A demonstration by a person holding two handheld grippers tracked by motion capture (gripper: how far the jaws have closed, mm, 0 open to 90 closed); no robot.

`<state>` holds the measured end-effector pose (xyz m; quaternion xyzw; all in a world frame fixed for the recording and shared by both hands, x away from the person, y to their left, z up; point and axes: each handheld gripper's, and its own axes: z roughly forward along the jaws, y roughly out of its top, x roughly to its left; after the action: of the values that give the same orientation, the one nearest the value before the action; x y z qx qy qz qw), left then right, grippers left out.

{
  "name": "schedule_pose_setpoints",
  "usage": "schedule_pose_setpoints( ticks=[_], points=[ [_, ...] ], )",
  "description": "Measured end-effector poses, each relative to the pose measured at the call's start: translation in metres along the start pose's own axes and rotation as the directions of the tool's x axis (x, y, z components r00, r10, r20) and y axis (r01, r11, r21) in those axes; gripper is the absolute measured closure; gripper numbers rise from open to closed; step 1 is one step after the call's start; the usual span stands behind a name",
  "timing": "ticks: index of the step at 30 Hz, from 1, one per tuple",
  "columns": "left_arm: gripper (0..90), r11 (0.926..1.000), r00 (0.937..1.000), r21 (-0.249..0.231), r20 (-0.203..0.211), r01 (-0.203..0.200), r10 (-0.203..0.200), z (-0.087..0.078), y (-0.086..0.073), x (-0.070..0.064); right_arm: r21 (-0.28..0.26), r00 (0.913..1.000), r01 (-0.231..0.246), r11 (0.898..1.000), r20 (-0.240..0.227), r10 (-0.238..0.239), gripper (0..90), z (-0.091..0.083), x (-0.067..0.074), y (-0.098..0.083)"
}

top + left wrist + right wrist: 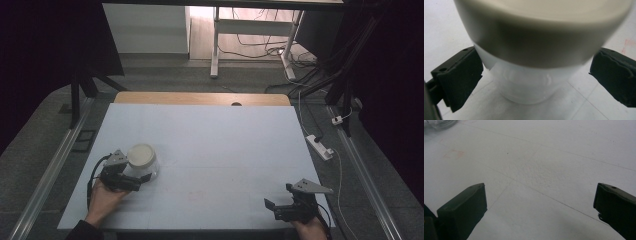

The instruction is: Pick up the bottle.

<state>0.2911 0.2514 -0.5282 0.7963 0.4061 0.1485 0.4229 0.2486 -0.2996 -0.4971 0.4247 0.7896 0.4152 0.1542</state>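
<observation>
- Near the table's [210,135] front left corner, your left gripper [131,176] reaches around a clear plastic jar [145,167] with a cream lid [141,154].
- Seen from the left gripper view, the jar [529,85] stands upright between the jaws; both pads sit just beside its wall, spread wide, with a sliver of gap on each side, so nothing is clamped.
- At the front right edge, your right gripper [280,200] rests with jaws wide apart, holding nothing.
- From the right gripper view, bare white table [554,170] lies ahead.
</observation>
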Motion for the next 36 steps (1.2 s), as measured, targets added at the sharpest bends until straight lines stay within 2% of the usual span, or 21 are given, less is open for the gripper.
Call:
schedule_pose_setpoints(
  ticks=[6, 9, 15, 17, 21, 36],
  points=[
    [0.0, 0.9999, 0.9999, -0.002, -0.01, -0.013, 0.013, 0.007, 0.004, 0.003, 0.001, 1.0, 0.001, 1.0, 0.0, -0.001, 0.0, 0.0, 0.0, 0.0],
    [0.0, 0.9999, 0.9999, -0.007, -0.007, -0.008, 0.008, 0.01, 0.005, 0.005, 0.001, 1.0, 0.001, 1.0, 0.0, -0.001, 0.0, 0.0, 0.0, 0.0],
    [0.0, 0.9997, 0.9997, -0.009, 0.0, -0.023, 0.023, 0.014, 0.008, 0.005, 0.002, 1.0, 0.001, 1.0, 0.0, -0.001, 0.0, 0.0, 0.0, 0.0],
    [1.6, 0.9996, 0.9996, -0.011, 0.009, -0.026, 0.026, 0.014, 0.008, 0.004, 0.001, 1.0, 0.001, 1.0, 0.0, -0.001, 0.0, 0.0, 0.0, 0.0],
    [5.7, 0.9996, 0.9996, -0.011, -0.002, -0.028, 0.028, 0.014, 0.008, 0.005, 0.001, 1.0, 0.001, 1.0, -0.001, -0.001, 0.0, 0.0, 0.0, 0.0],
    [7.1, 0.9991, 0.999, 0.026, -0.028, -0.033, 0.034, 0.012, 0.012, 0.001, 0.0, 1.0, 0.003, 1.0, -0.003, -0.003, 0.0, 0.0, 0.0, 0.0]
  ],
)
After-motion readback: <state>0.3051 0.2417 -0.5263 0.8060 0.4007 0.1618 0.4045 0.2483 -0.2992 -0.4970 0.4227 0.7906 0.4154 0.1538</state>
